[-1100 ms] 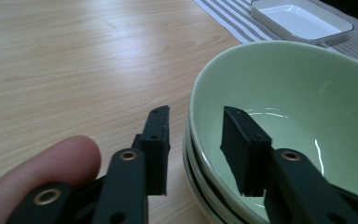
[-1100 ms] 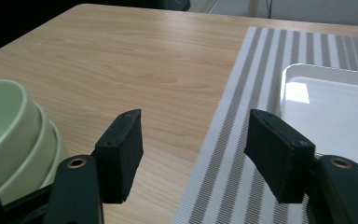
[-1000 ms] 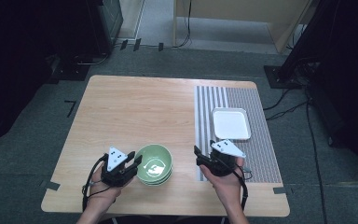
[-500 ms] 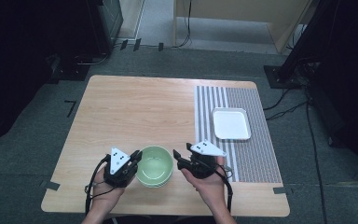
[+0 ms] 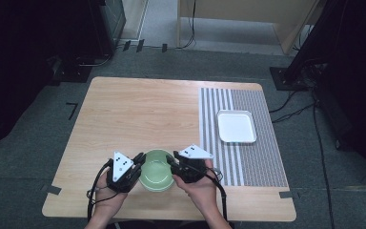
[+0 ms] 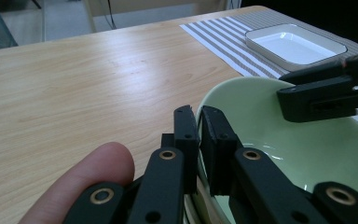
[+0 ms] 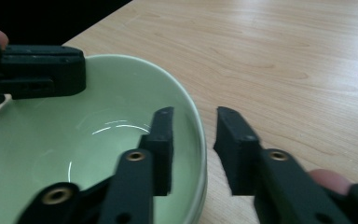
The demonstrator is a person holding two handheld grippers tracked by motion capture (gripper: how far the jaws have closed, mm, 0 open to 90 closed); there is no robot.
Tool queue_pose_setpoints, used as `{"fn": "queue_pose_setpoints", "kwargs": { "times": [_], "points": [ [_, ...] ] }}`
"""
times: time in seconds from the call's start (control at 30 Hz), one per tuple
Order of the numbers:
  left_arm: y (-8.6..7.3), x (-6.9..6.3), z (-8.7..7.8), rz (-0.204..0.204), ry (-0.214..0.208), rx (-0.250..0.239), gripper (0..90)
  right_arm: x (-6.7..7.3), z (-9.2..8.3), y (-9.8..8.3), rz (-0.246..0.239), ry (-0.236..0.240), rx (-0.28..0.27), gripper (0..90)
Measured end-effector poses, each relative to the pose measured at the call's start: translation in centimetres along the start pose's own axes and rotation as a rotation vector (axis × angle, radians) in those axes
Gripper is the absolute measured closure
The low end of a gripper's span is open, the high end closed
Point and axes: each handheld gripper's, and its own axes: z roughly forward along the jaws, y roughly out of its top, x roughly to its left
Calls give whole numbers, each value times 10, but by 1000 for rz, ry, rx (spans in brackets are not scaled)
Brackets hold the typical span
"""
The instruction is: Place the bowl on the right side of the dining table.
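Observation:
A pale green bowl (image 5: 156, 169) sits near the table's front edge, between the two hands. My left gripper (image 5: 139, 160) is at its left rim. In the left gripper view the left gripper (image 6: 199, 126) is shut on the bowl (image 6: 270, 135), with the rim pinched between the pads. My right gripper (image 5: 171, 160) is at the bowl's right rim. In the right gripper view the right gripper (image 7: 193, 135) straddles the rim of the bowl (image 7: 88, 140), one jaw inside and one outside. Its jaws have just been closing, and gaps still show on both sides of the rim.
A white rectangular tray (image 5: 237, 126) lies on a grey striped mat (image 5: 248, 157) on the right part of the wooden table (image 5: 138, 114). Dark floor, cables and furniture legs surround the table.
My right gripper has moved left from beside the striped mat to the bowl's right rim, and its jaws have narrowed. The left gripper has stayed at the left rim.

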Motion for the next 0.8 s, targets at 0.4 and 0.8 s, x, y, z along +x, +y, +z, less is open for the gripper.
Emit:
{"fn": "queue_pose_setpoints", "kwargs": {
  "times": [0.4, 0.8],
  "points": [
    [0, 5, 1, -35, -22, -7, 855, 2, -3, -3, -62, -9, -53, 868],
    [-3, 7, 5, -96, -80, 25, 626, 13, -15, -2, -165, -60, -155, 880]
  ]
}}
